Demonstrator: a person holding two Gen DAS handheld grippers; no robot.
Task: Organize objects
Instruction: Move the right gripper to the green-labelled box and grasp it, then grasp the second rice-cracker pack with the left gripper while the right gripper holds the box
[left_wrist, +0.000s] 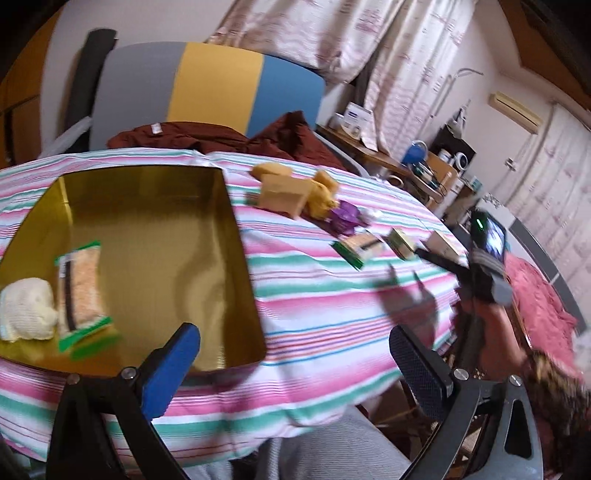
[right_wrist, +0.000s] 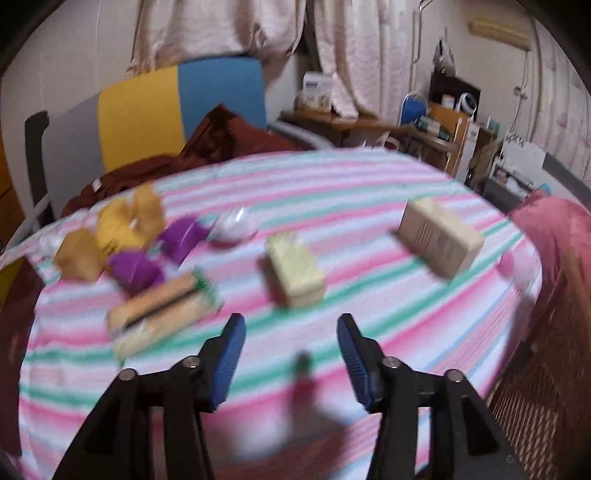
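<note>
An open gold tin (left_wrist: 155, 229) sits on the striped tablecloth (left_wrist: 332, 295) at the left. Inside it lie a cream pouch (left_wrist: 26, 310) and a green-edged cracker packet (left_wrist: 81, 295). My left gripper (left_wrist: 295, 369) is open and empty over the table's near edge, right of the tin. My right gripper (right_wrist: 291, 354) is open with nothing between its pads. Ahead of it stands a pale yellow small box (right_wrist: 295, 269). A beige box (right_wrist: 439, 236) lies to the right and a second cracker packet (right_wrist: 162, 310) to the left. Purple packets (right_wrist: 136, 269) and orange packets (right_wrist: 110, 229) are heaped at the far left.
A white round item (right_wrist: 236, 225) lies behind the small box. A chair with a grey, yellow and blue back (left_wrist: 207, 81) and a maroon cloth (left_wrist: 221, 136) stand behind the table. A wicker chair (right_wrist: 535, 406) with a pink cushion (right_wrist: 554, 236) is at the right edge.
</note>
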